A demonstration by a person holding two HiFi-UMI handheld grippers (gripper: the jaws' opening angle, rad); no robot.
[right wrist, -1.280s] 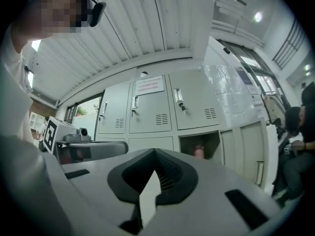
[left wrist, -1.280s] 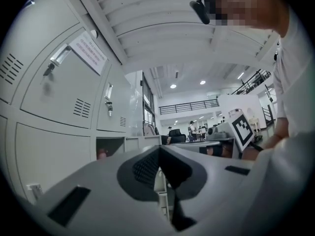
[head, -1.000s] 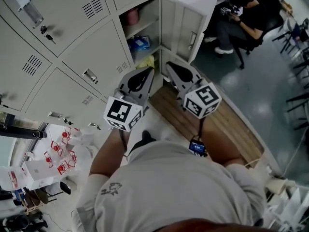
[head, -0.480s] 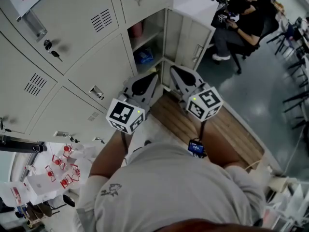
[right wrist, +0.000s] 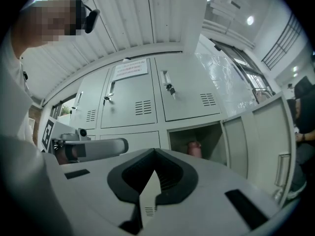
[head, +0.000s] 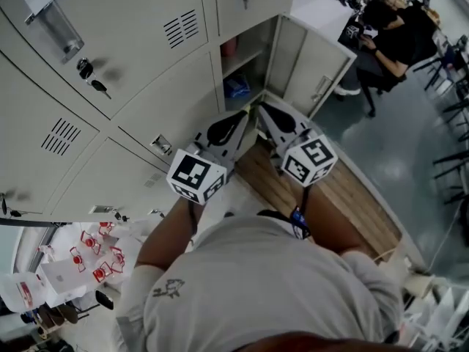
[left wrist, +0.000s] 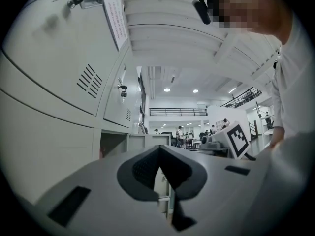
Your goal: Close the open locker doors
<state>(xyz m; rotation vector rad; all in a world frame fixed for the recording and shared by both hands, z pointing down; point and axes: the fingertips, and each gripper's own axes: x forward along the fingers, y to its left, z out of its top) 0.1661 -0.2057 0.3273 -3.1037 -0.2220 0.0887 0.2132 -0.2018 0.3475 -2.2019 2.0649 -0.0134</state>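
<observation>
Pale grey locker door (head: pixel 315 72) wide open

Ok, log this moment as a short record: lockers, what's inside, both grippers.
open door: one locker door, swung out to the right of its compartment
contents: pink thing on the upper shelf, blue thing below it
left gripper: shut, empty, aimed at the open compartment
right gripper: shut, empty, low by the door; contact unclear
other doors: closed, keys hanging in some
background: seated person
</observation>
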